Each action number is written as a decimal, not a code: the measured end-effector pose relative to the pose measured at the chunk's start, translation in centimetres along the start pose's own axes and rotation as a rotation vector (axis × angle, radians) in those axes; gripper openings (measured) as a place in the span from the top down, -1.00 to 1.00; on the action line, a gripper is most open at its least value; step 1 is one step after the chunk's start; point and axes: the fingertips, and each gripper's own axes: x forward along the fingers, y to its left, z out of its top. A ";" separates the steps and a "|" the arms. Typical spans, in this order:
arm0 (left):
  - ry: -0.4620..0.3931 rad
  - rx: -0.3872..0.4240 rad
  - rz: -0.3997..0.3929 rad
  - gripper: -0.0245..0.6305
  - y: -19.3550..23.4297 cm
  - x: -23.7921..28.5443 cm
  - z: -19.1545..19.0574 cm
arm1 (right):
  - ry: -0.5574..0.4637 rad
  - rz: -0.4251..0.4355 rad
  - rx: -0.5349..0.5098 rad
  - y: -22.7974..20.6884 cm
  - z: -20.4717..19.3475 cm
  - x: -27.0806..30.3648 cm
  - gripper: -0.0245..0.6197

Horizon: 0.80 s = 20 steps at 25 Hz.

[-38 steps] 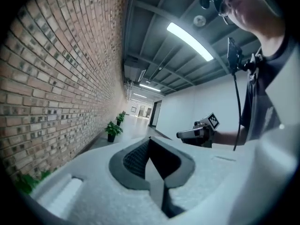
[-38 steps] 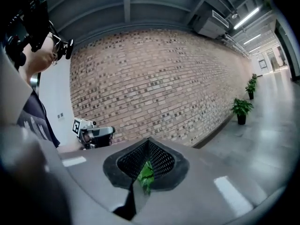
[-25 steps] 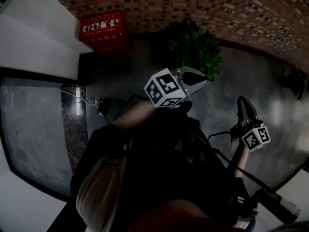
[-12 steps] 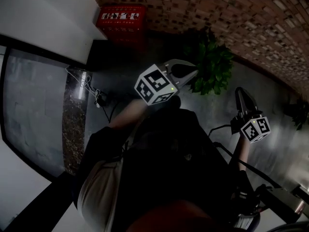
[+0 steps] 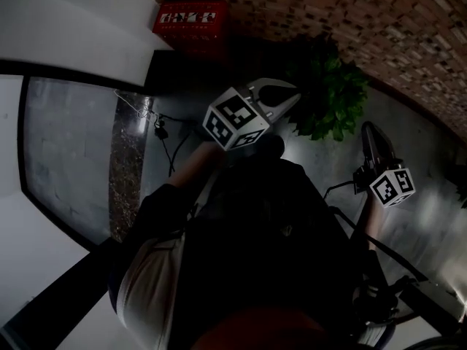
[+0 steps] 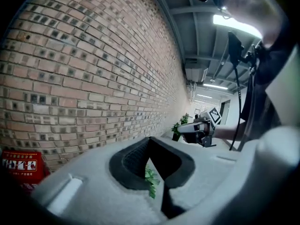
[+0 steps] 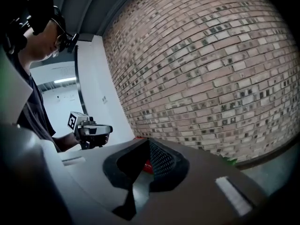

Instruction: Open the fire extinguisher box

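**Left side.** In the head view a white wall (image 5: 66,28) fills the far left, with a grey panel (image 5: 66,152) in a dark frame below it. Just right of the panel a cable (image 5: 164,133) lies loose on the floor (image 5: 321,159).

**Box.** The box (image 5: 191,20) is red with a white label on top. It stands on the floor at the foot of the brick wall (image 5: 350,13), in the corner where the brick meets the white wall. No view shows whether it is open. Neither of your tools touches it, and both are well apart from it.

**Left gripper.** You hold the left gripper (image 5: 295,97) out in front of your chest, its marker cube towards you and its tips towards the plant (image 5: 332,93). In the left gripper view its jaws are pressed together at the tips, with nothing pinched. A sprig of the plant shows through the gap behind the tips. In that view the box sits low at the left edge and the brick runs along the left.

**Plant.** It is green and leafy, and stands against the brick wall to the right of the box.

**Right gripper.** You hold the right gripper (image 5: 369,130) further right and lower in the head view, over bare floor, well apart from the left one. In the right gripper view its jaws also meet at the tips and hold nothing. A patch of the red box shows through the gap behind them, far off. Brick fills the right of that view and the white wall stands to the left.
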 end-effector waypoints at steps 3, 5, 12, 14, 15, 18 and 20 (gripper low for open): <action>0.028 -0.005 0.025 0.93 0.4 0.8 -0.2 | 0.028 0.048 -0.024 -0.2 0.5 1.7 0.92; 0.029 -0.001 0.045 0.93 0.7 1.5 0.0 | 0.034 0.077 -0.028 -0.9 0.7 2.6 0.92; 0.041 -0.034 0.102 0.93 1.3 2.3 -0.9 | 0.046 0.148 -0.030 -1.9 1.6 4.6 0.92; 0.037 -0.043 0.128 0.93 1.8 1.9 -1.0 | 0.054 0.172 -0.022 -1.7 1.6 5.2 0.92; 0.030 -0.047 0.144 0.93 2.2 1.6 -0.9 | 0.063 0.186 -0.017 -1.6 1.5 5.5 0.92; 0.001 -0.048 0.184 0.93 3.6 0.1 -0.4 | 0.084 0.208 -0.013 -0.9 1.6 7.3 0.92; -0.015 -0.049 0.191 0.93 4.5 -1.4 -0.2 | 0.087 0.217 -0.010 0.4 1.8 8.7 0.92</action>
